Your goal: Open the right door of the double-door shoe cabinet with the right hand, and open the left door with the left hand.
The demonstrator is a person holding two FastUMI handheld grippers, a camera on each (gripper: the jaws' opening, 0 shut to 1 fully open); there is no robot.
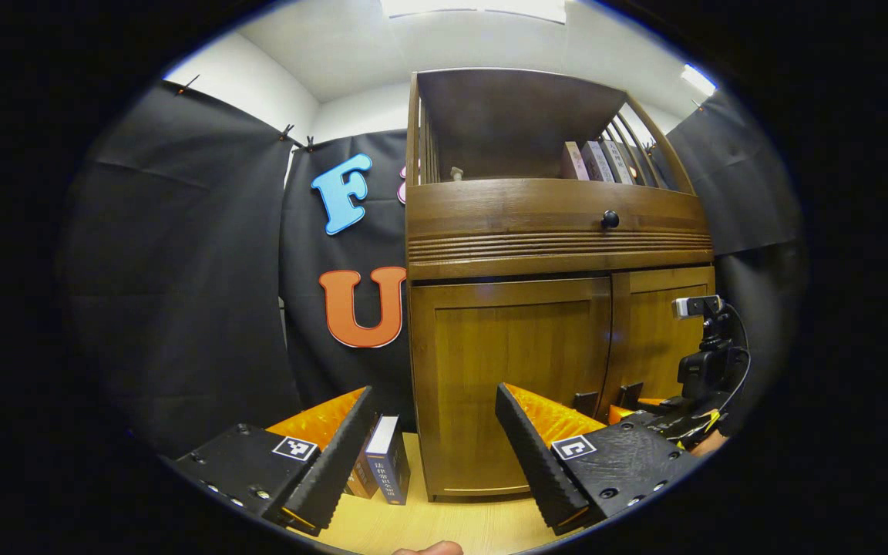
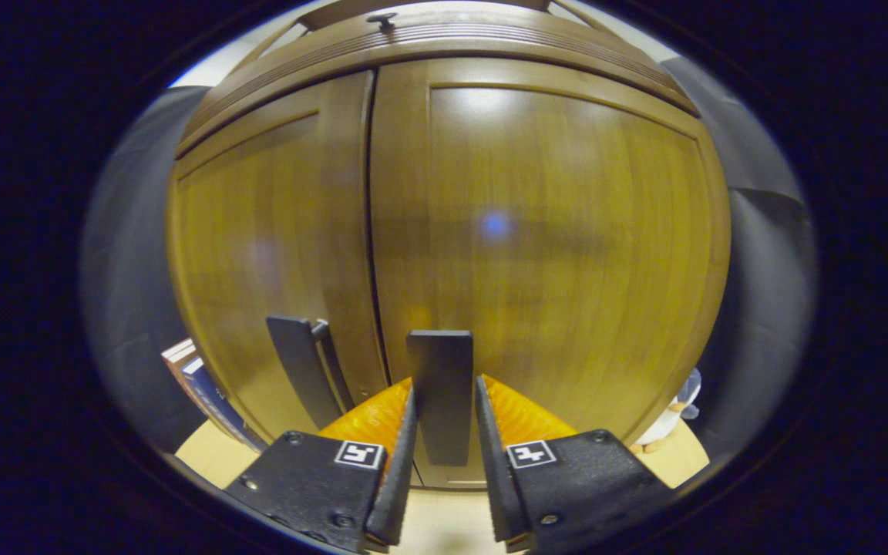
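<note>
Right hand-held gripper [image 2: 444, 432] straddles the right door's handle [image 2: 440, 393], fingers close either side, grip not confirmed.
Left hand-held gripper [image 1: 432, 455] hangs released, left door [image 1: 513, 385] at 1 o'clock; rigid wooden doors, likely light—pull by the handles.

Cabinet doors [image 2: 552, 231] brown wood grain; handles [image 2: 440, 393] dark, perhaps black; floor [image 1: 428, 524] pale wood.

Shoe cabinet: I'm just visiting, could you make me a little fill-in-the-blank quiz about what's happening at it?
1. Both doors of the shoe cabinet are ___.
2. The right hand-held gripper clamps the ___ of the right door.
3. The left hand-held gripper has its fingers ___.
4. On the top shelf stand several ___.
Missing words: closed; handle; open; books.
</note>
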